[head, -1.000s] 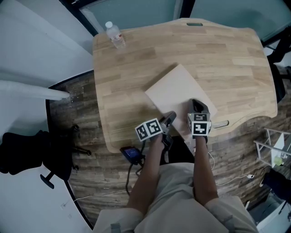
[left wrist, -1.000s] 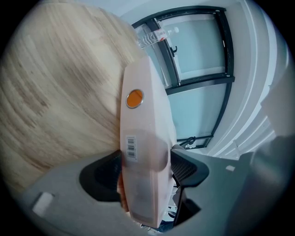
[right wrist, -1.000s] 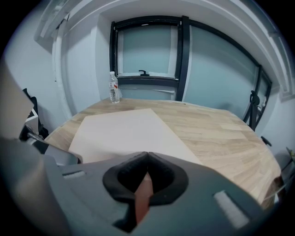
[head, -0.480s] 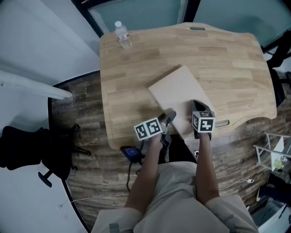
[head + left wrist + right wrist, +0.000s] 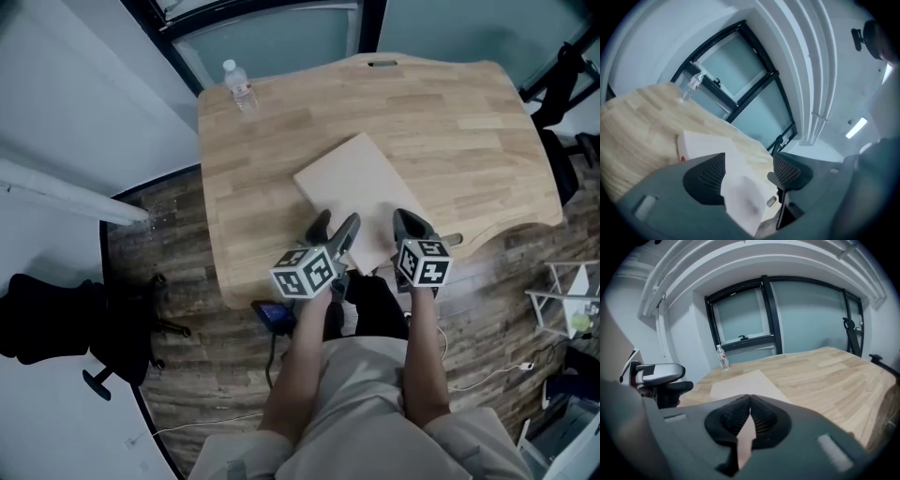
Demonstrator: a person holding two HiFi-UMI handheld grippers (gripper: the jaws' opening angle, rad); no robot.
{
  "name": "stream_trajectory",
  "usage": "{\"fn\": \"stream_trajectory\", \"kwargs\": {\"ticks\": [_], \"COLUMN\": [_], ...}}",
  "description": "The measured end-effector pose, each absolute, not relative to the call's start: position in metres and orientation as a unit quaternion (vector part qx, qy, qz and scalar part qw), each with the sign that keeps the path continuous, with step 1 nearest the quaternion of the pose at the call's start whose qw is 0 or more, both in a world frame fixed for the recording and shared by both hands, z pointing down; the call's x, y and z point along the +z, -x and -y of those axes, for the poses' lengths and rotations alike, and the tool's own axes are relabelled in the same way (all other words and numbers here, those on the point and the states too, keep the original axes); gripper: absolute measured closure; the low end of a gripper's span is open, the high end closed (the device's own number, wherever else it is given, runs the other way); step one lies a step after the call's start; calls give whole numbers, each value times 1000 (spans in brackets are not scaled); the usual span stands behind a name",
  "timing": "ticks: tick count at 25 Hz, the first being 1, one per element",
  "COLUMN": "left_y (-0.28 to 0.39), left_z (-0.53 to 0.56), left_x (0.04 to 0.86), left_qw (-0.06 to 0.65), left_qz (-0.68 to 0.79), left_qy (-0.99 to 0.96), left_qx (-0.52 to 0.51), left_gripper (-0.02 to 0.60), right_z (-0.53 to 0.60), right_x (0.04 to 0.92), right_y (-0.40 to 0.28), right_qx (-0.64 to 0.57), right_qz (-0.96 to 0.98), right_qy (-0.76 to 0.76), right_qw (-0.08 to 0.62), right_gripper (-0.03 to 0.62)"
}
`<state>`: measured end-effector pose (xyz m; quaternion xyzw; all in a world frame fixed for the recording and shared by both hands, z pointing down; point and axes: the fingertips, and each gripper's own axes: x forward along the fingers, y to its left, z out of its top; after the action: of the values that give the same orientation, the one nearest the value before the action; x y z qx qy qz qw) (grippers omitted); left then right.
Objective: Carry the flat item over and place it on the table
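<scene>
Nearest the camera, my two forearms reach out over pale trousers (image 5: 375,394). Each hand holds a gripper topped by its marker cube.

My right gripper (image 5: 750,420) is clamped on the near edge of the flat board (image 5: 352,183). In the right gripper view, its two ribbed black pads (image 5: 764,418) meet on a thin sliver of the board, with no gap between pad and board.

My left gripper (image 5: 334,230) stands just beside it, with its jaws wide apart. In the left gripper view, the board's near corner lies in the gap between them, blurred. It overlaps the left pad (image 5: 705,178) and appears to stand off the right one.

The board is a thin, stiff rectangular sheet, pale beige and plain on top, lighter than the wood beneath it. It is turned at an angle, so that one corner points towards me and the opposite corner towards the middle of the table (image 5: 469,122). Most of it lies on the tabletop close to the front edge. I cannot tell whether the gripped edge rests on the wood or is raised.

The table is light wood in jointed strips, with rounded corners. A clear water bottle (image 5: 240,86) stands upright at its far left corner, well apart from the board.

To the left, a black chair (image 5: 56,323) stands on the dark plank floor (image 5: 187,375). Beyond the table are dark-framed windows (image 5: 740,319).
</scene>
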<state>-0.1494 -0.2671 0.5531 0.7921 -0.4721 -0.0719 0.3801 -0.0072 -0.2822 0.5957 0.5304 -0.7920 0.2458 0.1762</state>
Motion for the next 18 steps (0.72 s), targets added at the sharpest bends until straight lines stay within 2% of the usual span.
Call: {"fn": "stream_trajectory", "kwargs": {"ticks": [7,13,18], "left_y": [127,99,94], "left_z": [258,233,211], "left_x": [500,471,458], "left_qw": [242,184,162], "left_qz": [515,545,566], "left_qy": [-822,-818,-808], "left_qx": [-17,-3,3], "left_gripper": [252,252,253], "right_z": [277,249,227], "right_x": [538,488,468], "right_y": [-27,-56,-75], "right_qx": [210,159,144], "right_qz": [804,814,826], "right_qy": [-544,-552,-541], "right_qw": [118,78,66], "right_gripper": [592,592,592]}}
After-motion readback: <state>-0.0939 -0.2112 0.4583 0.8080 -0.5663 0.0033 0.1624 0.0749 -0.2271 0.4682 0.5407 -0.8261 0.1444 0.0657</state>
